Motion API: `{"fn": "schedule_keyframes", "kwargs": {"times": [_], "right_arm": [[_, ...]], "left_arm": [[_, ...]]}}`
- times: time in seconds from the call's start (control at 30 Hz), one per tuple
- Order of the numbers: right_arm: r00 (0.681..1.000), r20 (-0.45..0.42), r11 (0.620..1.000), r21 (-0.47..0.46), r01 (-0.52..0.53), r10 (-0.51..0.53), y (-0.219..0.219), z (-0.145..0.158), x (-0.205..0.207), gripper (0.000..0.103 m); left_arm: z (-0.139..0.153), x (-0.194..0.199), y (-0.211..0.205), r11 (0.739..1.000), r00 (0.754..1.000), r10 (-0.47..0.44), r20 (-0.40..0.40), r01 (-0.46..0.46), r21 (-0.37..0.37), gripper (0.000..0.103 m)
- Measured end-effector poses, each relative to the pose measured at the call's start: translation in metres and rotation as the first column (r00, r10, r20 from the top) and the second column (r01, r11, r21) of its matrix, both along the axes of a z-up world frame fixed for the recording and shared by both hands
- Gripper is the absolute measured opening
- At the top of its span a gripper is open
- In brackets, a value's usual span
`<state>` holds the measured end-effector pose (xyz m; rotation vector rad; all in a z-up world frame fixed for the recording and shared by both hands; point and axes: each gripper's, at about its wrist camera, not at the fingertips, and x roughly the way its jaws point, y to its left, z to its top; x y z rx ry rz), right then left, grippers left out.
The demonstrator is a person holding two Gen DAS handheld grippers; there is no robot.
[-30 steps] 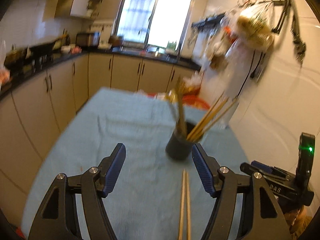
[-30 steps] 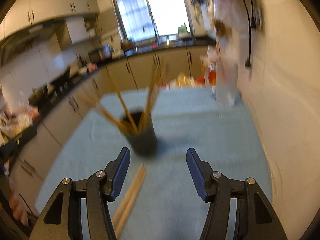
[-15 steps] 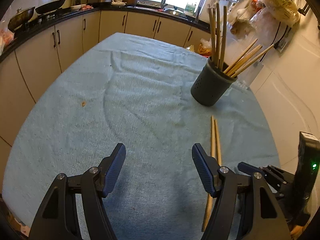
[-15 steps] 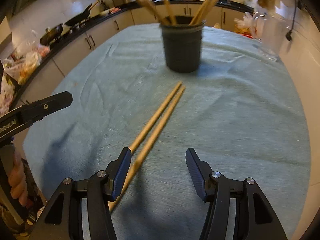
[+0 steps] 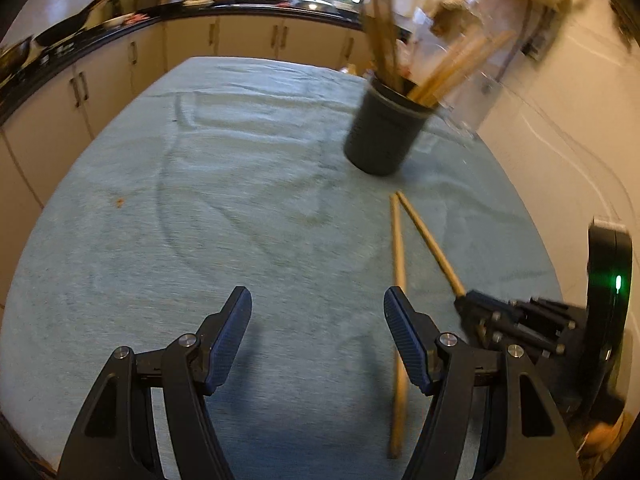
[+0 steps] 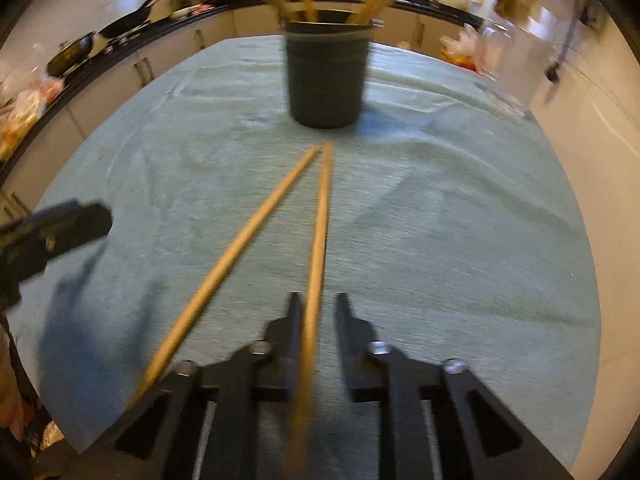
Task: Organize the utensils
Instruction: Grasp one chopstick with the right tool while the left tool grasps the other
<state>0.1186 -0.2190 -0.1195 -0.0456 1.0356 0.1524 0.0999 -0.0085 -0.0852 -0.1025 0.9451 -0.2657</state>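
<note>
Two wooden chopsticks lie on the teal cloth in front of a dark round utensil holder that holds several more chopsticks. My right gripper has its jaws closed around one chopstick, which runs between them toward the holder. In the left wrist view this gripper meets that chopstick at its near end. The other chopstick lies loose beside it. My left gripper is open and empty, low over the cloth, left of the loose chopstick.
The table wears a wrinkled teal cloth with a small orange stain. A clear pitcher stands at the far right by the white wall. Kitchen counters with pans run along the left and back.
My right gripper has gone from wide open to closed on one chopstick. The two chopsticks now splay apart at the near end. Both views have dropped closer to the table.
</note>
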Motion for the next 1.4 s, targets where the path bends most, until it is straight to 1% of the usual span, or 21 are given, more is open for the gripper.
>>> {"fn": "schedule_keyframes", "kwargs": {"times": [0.17,0.33,0.37,0.4,0.43,0.5,0.63,0.77,0.83,0.87,0.9,0.93,0.97,1.0,1.1,1.23,1.3,1.4], "right_arm": [[0.997,-0.01,0.996,0.049,0.072,-0.072,-0.031,0.0,-0.006,0.008],[0.995,-0.028,0.99,0.104,0.098,-0.095,-0.044,0.0,-0.012,0.008],[0.995,-0.031,0.988,0.116,0.102,-0.099,-0.046,0.0,-0.014,0.008],[0.994,-0.034,0.987,0.126,0.104,-0.101,-0.047,0.0,-0.015,0.008],[0.994,-0.037,0.985,0.137,0.107,-0.102,-0.049,0.0,-0.016,0.008],[0.994,-0.04,0.983,0.148,0.11,-0.105,-0.051,0.0,-0.019,0.008],[0.993,-0.049,0.979,0.167,0.117,-0.11,-0.057,0.001,-0.026,0.008],[0.992,-0.062,0.976,0.184,0.116,-0.106,-0.059,0.001,-0.032,0.009],[0.992,-0.071,0.971,0.211,0.114,-0.101,-0.061,0.001,-0.032,0.012],[0.993,-0.076,0.968,0.226,0.109,-0.094,-0.062,0.001,-0.031,0.017],[0.993,-0.082,0.965,0.24,0.106,-0.089,-0.063,0.002,-0.031,0.022],[0.992,-0.092,0.961,0.257,0.107,-0.086,-0.065,0.002,-0.029,0.024],[0.992,-0.097,0.959,0.261,0.109,-0.086,-0.065,0.002,-0.028,0.025],[0.991,-0.103,0.96,0.259,0.107,-0.083,-0.064,0.002,-0.027,0.025],[0.992,-0.107,0.969,0.231,0.086,-0.063,-0.062,0.003,-0.022,0.025],[0.992,-0.111,0.981,0.175,0.078,-0.059,-0.059,0.001,-0.009,0.025],[0.992,-0.112,0.984,0.162,0.078,-0.06,-0.06,0.001,0.0,0.025],[0.991,-0.117,0.988,0.132,0.086,-0.07,-0.06,0.001,0.017,0.025]], "left_arm": [[-0.01,-0.002,-0.032,0.994,0.996,-0.09,-0.016,0.091,0.067,0.067],[-0.026,-0.003,-0.064,0.969,0.987,-0.157,-0.027,0.159,0.191,0.066],[-0.027,-0.004,-0.068,0.964,0.986,-0.166,-0.029,0.168,0.207,0.057],[-0.03,-0.004,-0.072,0.958,0.984,-0.174,-0.035,0.177,0.225,0.038],[-0.033,-0.003,-0.075,0.953,0.983,-0.177,-0.051,0.184,0.24,0.027],[-0.034,-0.005,-0.074,0.956,0.985,-0.166,-0.045,0.172,0.237,0.007],[-0.038,-0.008,-0.064,0.973,0.984,-0.148,-0.097,0.162,0.164,0.007],[-0.037,-0.014,-0.053,0.984,0.976,-0.152,-0.158,0.165,0.072,0.007],[-0.029,-0.014,-0.05,0.985,0.974,-0.159,-0.162,0.168,0.043,0.007],[-0.025,-0.013,-0.049,0.984,0.973,-0.164,-0.16,0.172,0.035,0.008],[-0.022,-0.012,-0.049,0.984,0.973,-0.168,-0.158,0.175,0.032,0.014],[-0.02,-0.01,-0.048,0.984,0.973,-0.17,-0.157,0.177,0.031,0.02],[-0.018,-0.007,-0.048,0.984,0.973,-0.168,-0.156,0.176,0.033,0.032],[-0.016,-0.005,-0.048,0.984,0.974,-0.164,-0.154,0.172,0.036,0.037],[-0.015,0.003,-0.048,0.983,0.974,-0.161,-0.162,0.172,0.061,0.037],[-0.015,0.018,-0.058,0.977,0.97,-0.18,-0.163,0.196,0.09,0.036],[-0.018,0.028,-0.065,0.973,0.968,-0.187,-0.167,0.206,0.107,0.036],[-0.026,0.045,-0.074,0.971,0.966,-0.173,-0.193,0.2,0.129,0.035]]}}
